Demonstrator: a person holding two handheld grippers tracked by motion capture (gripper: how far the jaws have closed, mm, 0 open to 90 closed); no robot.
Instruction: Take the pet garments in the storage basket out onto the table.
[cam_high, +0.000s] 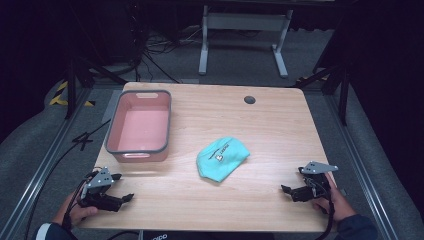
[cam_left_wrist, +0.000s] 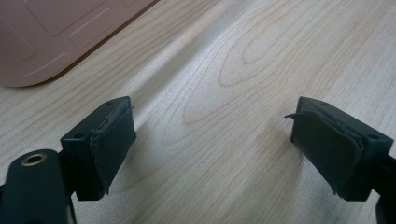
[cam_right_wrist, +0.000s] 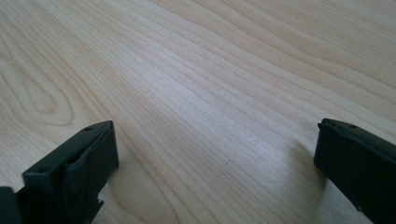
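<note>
At the table's (cam_high: 260, 125) 7 o'clock corner the left gripper (cam_high: 125, 187) rests low over the wood, pointing roughly toward 3 o'clock. In the left gripper view its jaws stand spread wide with only bare wood grain between them; nothing is pinched. Just beyond it, toward 12 o'clock, sits the pink basin (cam_high: 112, 135), an empty rectangular tub with a grey rim, its long axis running 12 to 6; a corner of its wall (cam_left_wrist: 42, 42) shows at the upper left of the left gripper view.

Near the table's middle lies the teal cap (cam_high: 221, 158), a soft, flattened piece with a small white label, its long axis tilted from about 7 to 1 o'clock. It touches neither the basin nor either tool.

At the 5 o'clock corner the right gripper (cam_high: 285, 191) points toward 9 o'clock, jaws likewise spread with empty tabletop between them in the right gripper view.

The relation that matters: the cap lies up and inward from both tools, at about 2 o'clock from the left gripper and about 10 o'clock from the right. The right gripper looks somewhat nearer to it, while the left sits closer to the basin, so I judge either hand must travel inward before any pinch.
</note>
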